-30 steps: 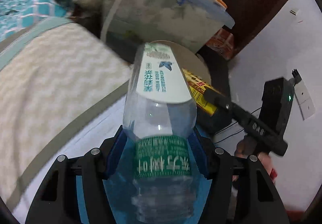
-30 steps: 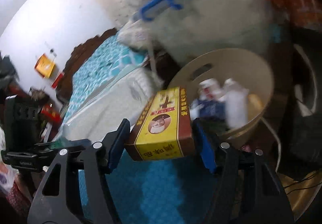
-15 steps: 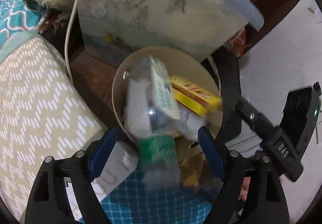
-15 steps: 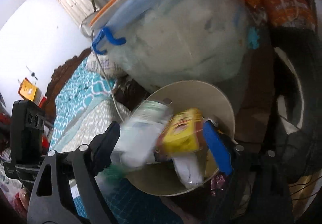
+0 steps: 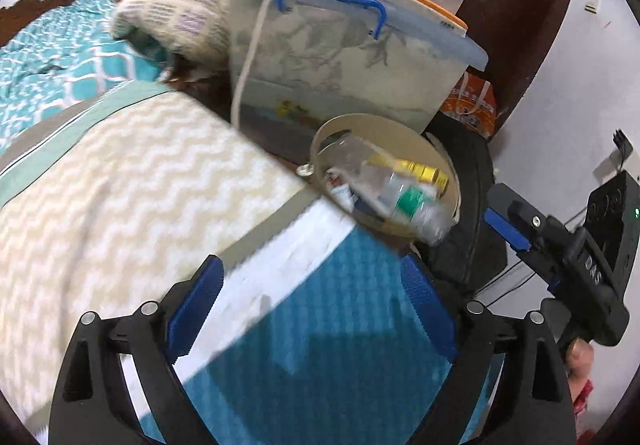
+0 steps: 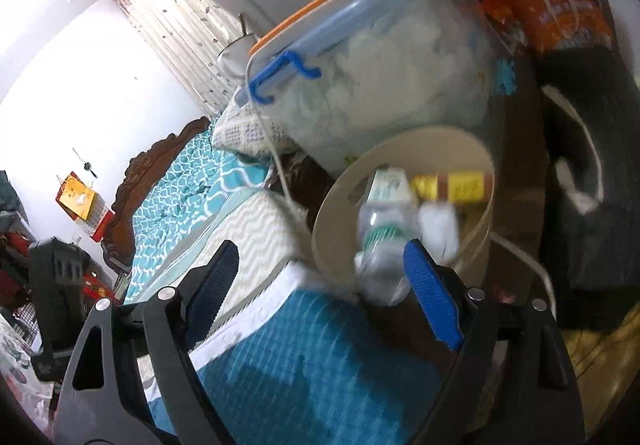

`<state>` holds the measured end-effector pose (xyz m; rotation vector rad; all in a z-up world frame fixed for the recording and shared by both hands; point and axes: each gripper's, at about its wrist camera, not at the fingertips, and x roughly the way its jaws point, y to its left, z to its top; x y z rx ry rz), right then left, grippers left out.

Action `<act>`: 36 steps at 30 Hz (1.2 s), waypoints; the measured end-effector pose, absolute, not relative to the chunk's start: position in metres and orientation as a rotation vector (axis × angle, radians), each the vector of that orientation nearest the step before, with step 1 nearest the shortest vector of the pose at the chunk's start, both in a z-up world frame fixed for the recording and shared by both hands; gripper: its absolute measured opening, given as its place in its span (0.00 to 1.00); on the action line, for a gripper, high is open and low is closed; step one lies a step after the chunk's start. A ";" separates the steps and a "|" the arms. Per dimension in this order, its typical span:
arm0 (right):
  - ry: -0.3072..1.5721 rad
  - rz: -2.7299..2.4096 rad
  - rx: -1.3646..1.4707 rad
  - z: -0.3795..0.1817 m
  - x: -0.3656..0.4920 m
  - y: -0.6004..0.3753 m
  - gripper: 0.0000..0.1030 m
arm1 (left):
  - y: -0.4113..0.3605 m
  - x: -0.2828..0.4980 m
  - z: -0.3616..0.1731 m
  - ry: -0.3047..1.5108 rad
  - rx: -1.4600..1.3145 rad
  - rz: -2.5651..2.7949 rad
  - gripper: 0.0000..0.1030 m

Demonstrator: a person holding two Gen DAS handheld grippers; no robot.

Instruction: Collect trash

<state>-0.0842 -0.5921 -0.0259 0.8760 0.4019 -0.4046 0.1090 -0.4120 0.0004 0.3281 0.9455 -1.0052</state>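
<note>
A round beige bin (image 5: 318, 141) (image 6: 320, 241) stands on the floor beside the bed. In it lie a clear plastic bottle (image 5: 400, 197) (image 6: 380, 237) with a green label and a yellow box (image 5: 422, 171) (image 6: 456, 185), on top of other trash. My left gripper (image 5: 312, 309) hovers over the bed's corner, short of the bin; its jaws are opening and hold nothing. Beside the bin, my right gripper (image 6: 320, 285) is open and empty, and its right pad overlaps the bottle in the picture. The left wrist view shows the right gripper's body (image 5: 560, 245) at the right.
A clear storage box (image 5: 340, 57) with a blue handle stands right behind the bin, with a white cable draped over it. The bed (image 5: 120, 185) with a zigzag blanket fills the left. A black bag (image 6: 592, 205) and an orange bag (image 5: 472, 105) lie to the right.
The left gripper let go of the bottle and the right gripper let go of the yellow box; both now lie in the bin. Both grippers opened and drew back.
</note>
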 end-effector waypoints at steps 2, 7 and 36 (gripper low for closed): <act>0.410 -0.420 0.880 -0.027 -0.087 -0.567 0.82 | -0.384 0.104 0.002 0.940 0.310 -0.986 0.85; 0.437 -0.423 0.830 -0.020 -0.091 -0.513 0.88 | -0.322 0.091 0.009 0.932 0.268 -0.914 0.91; 0.411 -0.476 0.692 0.048 -0.102 -0.364 0.97 | -0.180 0.045 0.059 0.648 0.302 -0.654 0.92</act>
